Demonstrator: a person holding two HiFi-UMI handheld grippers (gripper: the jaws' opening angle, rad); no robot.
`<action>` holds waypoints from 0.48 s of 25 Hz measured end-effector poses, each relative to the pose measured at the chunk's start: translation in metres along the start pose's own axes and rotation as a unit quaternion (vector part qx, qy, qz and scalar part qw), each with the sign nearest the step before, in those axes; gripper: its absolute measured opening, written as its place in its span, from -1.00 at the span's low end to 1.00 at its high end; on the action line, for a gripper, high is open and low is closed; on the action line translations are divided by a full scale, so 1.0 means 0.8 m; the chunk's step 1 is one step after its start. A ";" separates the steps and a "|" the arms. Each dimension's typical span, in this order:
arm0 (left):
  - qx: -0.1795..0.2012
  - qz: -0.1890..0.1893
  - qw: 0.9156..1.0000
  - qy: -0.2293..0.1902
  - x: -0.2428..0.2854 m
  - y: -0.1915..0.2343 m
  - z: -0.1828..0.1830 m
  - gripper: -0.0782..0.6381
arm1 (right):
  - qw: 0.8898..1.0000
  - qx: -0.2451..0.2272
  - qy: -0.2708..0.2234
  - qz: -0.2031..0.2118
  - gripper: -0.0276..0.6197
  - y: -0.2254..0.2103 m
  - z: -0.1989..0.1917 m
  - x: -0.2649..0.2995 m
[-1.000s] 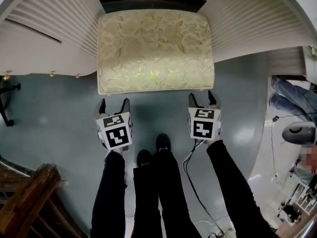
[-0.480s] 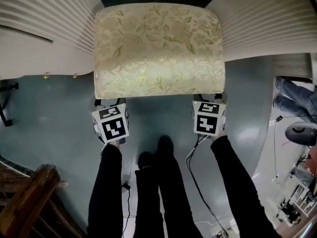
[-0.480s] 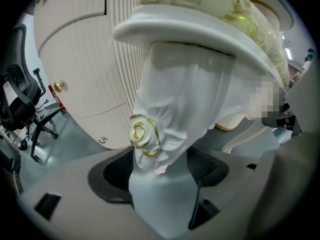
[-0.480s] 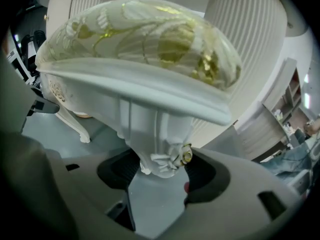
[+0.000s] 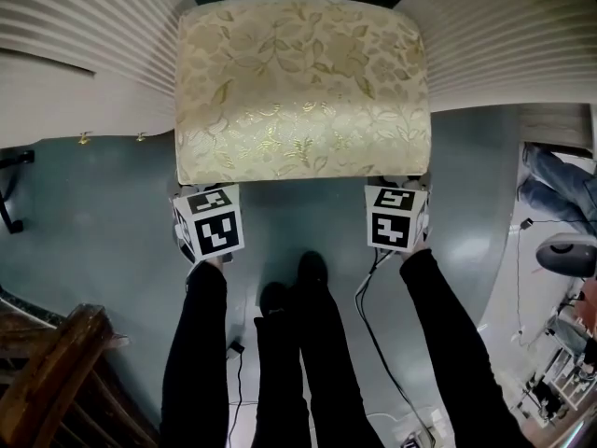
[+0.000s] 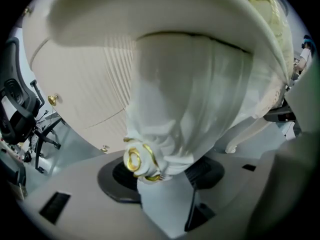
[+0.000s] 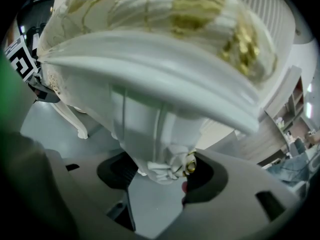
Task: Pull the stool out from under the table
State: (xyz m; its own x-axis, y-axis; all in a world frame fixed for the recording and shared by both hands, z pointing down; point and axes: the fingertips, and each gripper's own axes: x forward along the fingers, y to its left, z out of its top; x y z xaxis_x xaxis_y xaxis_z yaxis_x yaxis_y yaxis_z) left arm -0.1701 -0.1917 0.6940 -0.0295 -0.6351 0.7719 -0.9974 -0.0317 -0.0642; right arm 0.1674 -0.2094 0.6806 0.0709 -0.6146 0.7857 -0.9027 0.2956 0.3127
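Observation:
The stool [image 5: 303,82] has a gold floral cushion and white carved legs, and its far end sits in the gap under the white table. My left gripper [image 5: 205,194] is at its front left corner, fingertips hidden beneath the seat edge. In the left gripper view the jaws [image 6: 162,176] have just been closing and now hold the front left leg [image 6: 170,109] by its gold rosette, both pads touching it. My right gripper [image 5: 399,192] is at the front right corner. Its jaws [image 7: 160,176] clasp the front right leg [image 7: 145,134] in the same way.
White ribbed table fronts [image 5: 84,54] flank the stool on both sides. The person's legs [image 5: 298,343] stand just behind the grippers, with a cable [image 5: 373,334] on the grey floor. A wooden frame [image 5: 56,362] is at the lower left. Someone's jeans [image 5: 555,185] show at the right edge.
Both grippers moved forward and down from open floor to the stool's front corners. Their fingers, plain to see a second ago, are now tucked under the seat edge around the front legs.

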 end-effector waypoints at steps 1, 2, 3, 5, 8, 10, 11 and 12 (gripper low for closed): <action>0.002 0.001 1.000 0.001 0.000 0.000 0.000 -0.04 | 1.000 -0.001 -0.001 -0.001 -0.07 0.000 0.000 0.000; 0.004 0.003 1.000 0.001 0.001 0.000 0.000 -0.04 | 1.000 -0.002 -0.001 -0.002 -0.07 -0.001 0.000 0.000; 0.004 0.005 1.000 0.001 0.001 0.000 0.000 -0.04 | 1.000 -0.002 -0.001 -0.003 -0.07 -0.001 0.000 0.000; 0.004 0.009 1.000 0.001 -0.001 0.002 0.000 -0.04 | 1.000 -0.002 0.000 -0.004 -0.07 -0.001 0.001 -0.001; 0.006 0.012 1.000 0.007 -0.007 0.004 0.002 -0.05 | 1.000 -0.001 0.004 -0.002 -0.07 0.000 0.003 -0.005; 0.007 0.012 1.000 0.011 -0.007 0.004 0.002 -0.05 | 1.000 0.000 0.006 -0.002 -0.07 0.001 0.002 -0.006; 0.008 0.012 1.000 0.012 -0.007 0.003 0.001 -0.05 | 1.000 0.000 0.006 -0.003 -0.07 0.001 0.000 -0.006; 0.008 0.012 1.000 0.014 -0.006 0.003 0.000 -0.05 | 1.000 0.000 0.006 -0.003 -0.07 0.001 -0.001 -0.005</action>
State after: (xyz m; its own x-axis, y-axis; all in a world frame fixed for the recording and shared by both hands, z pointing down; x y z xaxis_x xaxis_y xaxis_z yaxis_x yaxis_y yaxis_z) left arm -0.1726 -0.1888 0.6905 -0.0544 -0.6144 0.7871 -0.9953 -0.0300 -0.0922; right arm 0.1664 -0.2060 0.6778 0.0819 -0.6079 0.7897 -0.9023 0.2913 0.3179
